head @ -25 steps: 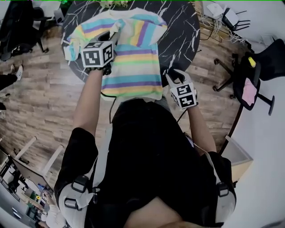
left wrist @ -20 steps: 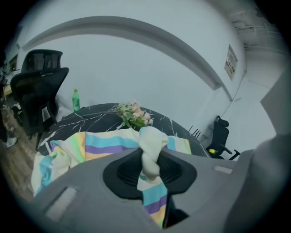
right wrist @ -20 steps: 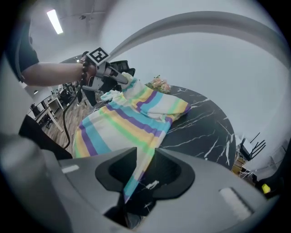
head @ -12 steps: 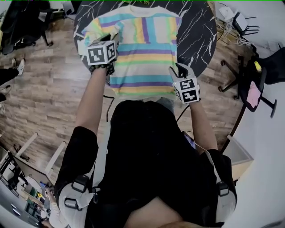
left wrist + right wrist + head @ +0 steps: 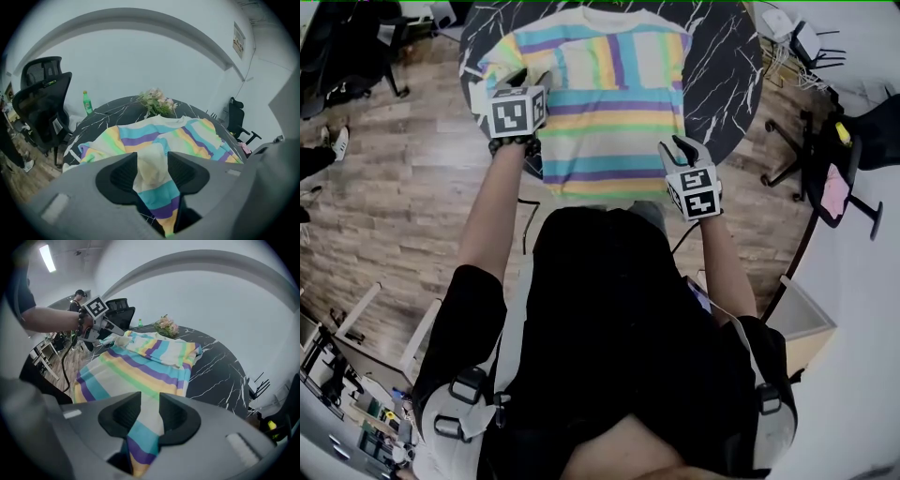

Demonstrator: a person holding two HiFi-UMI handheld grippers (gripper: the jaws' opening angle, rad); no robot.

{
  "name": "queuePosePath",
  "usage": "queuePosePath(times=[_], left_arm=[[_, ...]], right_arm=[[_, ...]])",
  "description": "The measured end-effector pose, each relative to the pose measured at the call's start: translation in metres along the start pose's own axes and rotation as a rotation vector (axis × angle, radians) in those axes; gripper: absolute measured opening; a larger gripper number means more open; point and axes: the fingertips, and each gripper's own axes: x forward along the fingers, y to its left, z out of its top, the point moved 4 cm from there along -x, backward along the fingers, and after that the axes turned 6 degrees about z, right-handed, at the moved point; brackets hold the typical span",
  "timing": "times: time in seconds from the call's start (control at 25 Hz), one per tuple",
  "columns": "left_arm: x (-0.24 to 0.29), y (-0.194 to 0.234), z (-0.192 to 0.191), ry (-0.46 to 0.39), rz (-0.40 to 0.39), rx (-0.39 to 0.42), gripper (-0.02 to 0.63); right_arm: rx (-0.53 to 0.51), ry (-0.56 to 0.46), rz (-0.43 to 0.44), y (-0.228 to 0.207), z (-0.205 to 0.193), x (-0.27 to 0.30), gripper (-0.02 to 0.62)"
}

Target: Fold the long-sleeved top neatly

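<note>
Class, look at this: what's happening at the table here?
A person is folding a striped top spread on a round black table, a gripper in each hand. The left gripper has just been opening its jaws, with fabric from the top's left side between them. The right gripper grips its near right corner.

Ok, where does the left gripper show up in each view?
Head view: left gripper upper left, at the striped top's left edge.
Left gripper view: left gripper bottom centre; its jaws have just been opening, the top's cloth between them.
Right gripper view: left gripper upper left, at the top's far edge.
Shared landmark: the striped top.
</note>
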Motion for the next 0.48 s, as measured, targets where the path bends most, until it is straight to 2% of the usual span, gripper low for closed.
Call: queuePosePath(times=[0.36,0.48], left_arm=[[-0.031,0.0,-0.021,-0.007,0.003,0.015,0.209],[-0.047,0.003,-0.034,-0.012,0.031,-0.002,0.209]], right_arm=[[-0.038,-0.017,0.019,0.01,0.003,0.005,0.129],[-0.073,-0.037,0.048,0.019,0.009,0.004,0.129]])
